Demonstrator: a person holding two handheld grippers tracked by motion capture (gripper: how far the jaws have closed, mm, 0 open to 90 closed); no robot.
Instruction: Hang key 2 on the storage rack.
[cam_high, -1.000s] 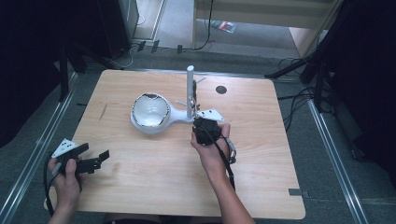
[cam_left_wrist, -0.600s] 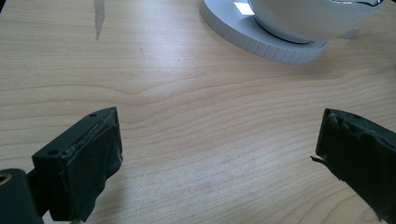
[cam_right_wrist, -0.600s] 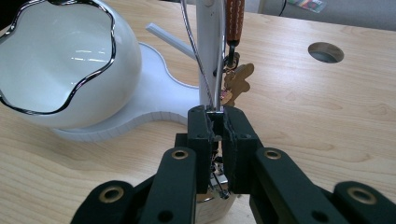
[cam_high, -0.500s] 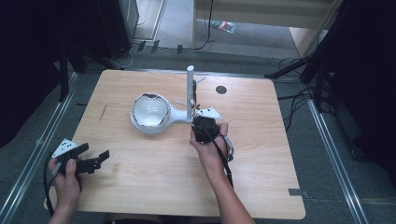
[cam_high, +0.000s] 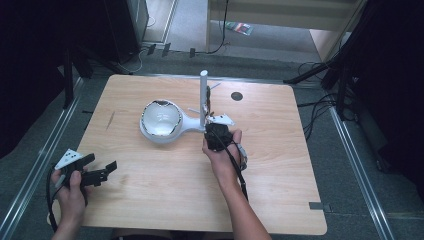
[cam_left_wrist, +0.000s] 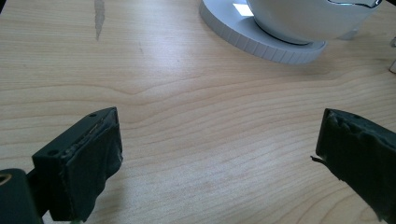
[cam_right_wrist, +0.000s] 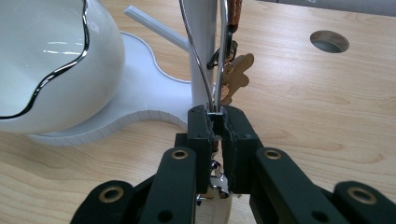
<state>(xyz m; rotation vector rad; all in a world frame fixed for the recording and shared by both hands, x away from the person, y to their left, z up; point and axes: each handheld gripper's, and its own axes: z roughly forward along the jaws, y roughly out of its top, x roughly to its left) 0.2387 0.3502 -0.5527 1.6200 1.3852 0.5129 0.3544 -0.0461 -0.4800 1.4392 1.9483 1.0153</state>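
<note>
Little has changed since a second ago: both hands sit where they were. Nearest, the left hand-held gripper (cam_high: 107, 170) rests at the desk's (cam_high: 280, 195) left front edge, jaws wide apart, holding nothing. Farther in, the right hand-held gripper (cam_right_wrist: 218, 122) is clamped on a thin metal ring (cam_right_wrist: 212, 70) beside the white post (cam_high: 203, 97). The bowl (cam_high: 161, 119) sits just left.

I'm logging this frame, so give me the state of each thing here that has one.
Left gripper: open, holding nothing, over bare wood.
Right gripper: shut on thin silver wire loop beside white post.
White bowl with silver rim: upright on its white stand, apparently empty.
Brown gingerbread-man charm: hanging by the post.
</note>
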